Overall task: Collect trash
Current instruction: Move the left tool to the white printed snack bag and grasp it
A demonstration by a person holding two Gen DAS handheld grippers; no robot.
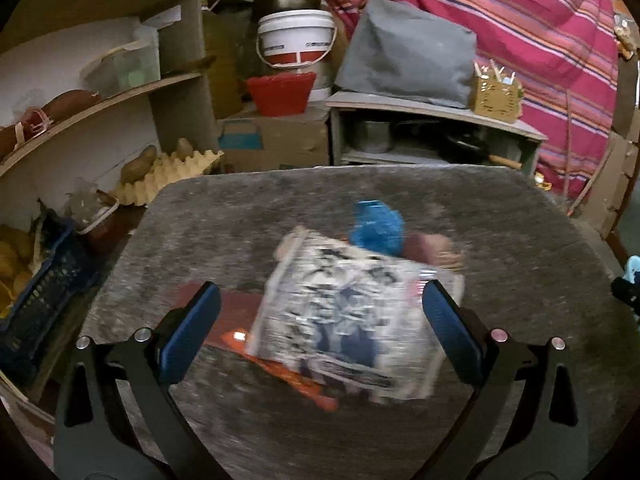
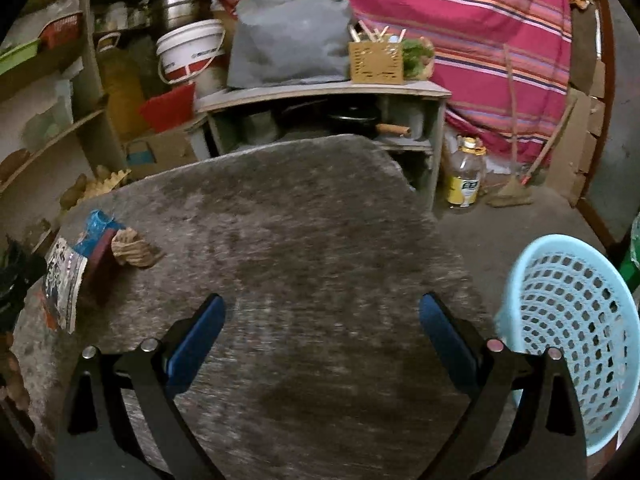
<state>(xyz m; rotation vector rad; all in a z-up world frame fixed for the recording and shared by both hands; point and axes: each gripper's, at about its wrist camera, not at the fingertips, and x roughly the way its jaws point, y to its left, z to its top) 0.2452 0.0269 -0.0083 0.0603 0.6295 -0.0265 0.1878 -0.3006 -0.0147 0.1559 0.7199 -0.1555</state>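
Note:
A pile of trash lies on the grey stone-like table (image 1: 500, 220): a crumpled black-and-white printed paper (image 1: 348, 312), a blue wrapper (image 1: 376, 228) behind it, an orange wrapper (image 1: 296, 380) under it, and a brown paper wad (image 1: 444, 252). My left gripper (image 1: 320, 287) hovers open over the printed paper, which lies between its blue pads, blurred by motion. In the right wrist view the same pile sits far left: printed paper (image 2: 64, 280), blue wrapper (image 2: 96, 228), brown wad (image 2: 134, 248). My right gripper (image 2: 320, 300) stands open over bare table (image 2: 320, 220). A light blue perforated basket (image 2: 572, 332) is beside its right finger.
Behind the table stand a low cabinet (image 2: 320, 92) with a grey bag (image 2: 288, 40), a white bucket (image 1: 296, 36) and a red basin (image 1: 280, 92). Shelves (image 1: 100, 108), an egg tray (image 1: 172, 172) and a dark crate (image 1: 44, 300) are left. An oil bottle (image 2: 464, 176) is on the floor.

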